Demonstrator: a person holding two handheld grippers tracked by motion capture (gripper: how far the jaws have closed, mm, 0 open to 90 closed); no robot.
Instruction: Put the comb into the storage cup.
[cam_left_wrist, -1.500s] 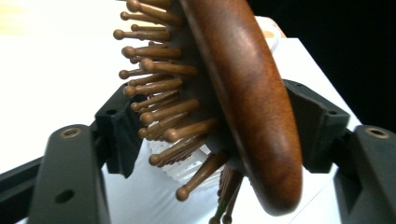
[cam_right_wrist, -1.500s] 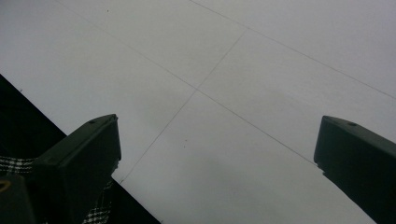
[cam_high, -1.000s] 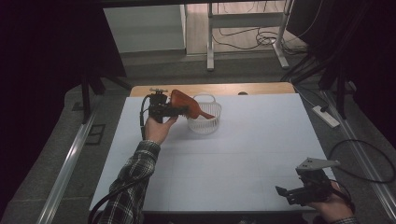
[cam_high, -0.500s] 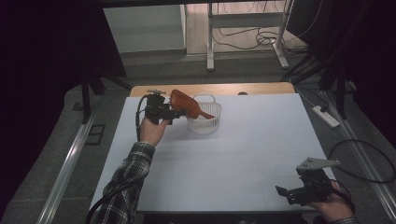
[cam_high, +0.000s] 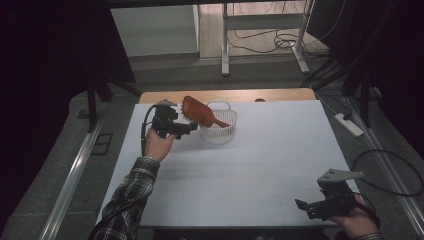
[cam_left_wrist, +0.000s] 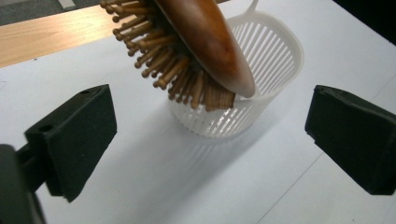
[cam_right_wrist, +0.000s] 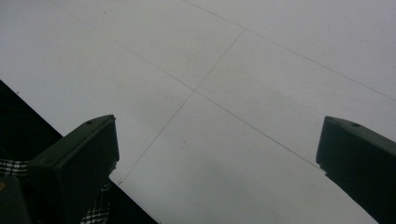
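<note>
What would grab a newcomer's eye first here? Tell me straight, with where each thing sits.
The wooden hairbrush stands out: it leans across the rim of the white slatted basket at the far side of the table, bristles facing down. Just left of it, the left gripper has just been opening its jaws, and nothing lies between them. The right gripper sits open at the near right corner over the bare white table.

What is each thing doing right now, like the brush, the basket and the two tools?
Hairbrush: tilted, handle end in the basket, head sticking out over the rim.
Basket: upright on the table, holding the hairbrush.
Left tool: open, jaws have just been opening, nothing between them.
Right tool: open, nothing held, over bare table.
</note>
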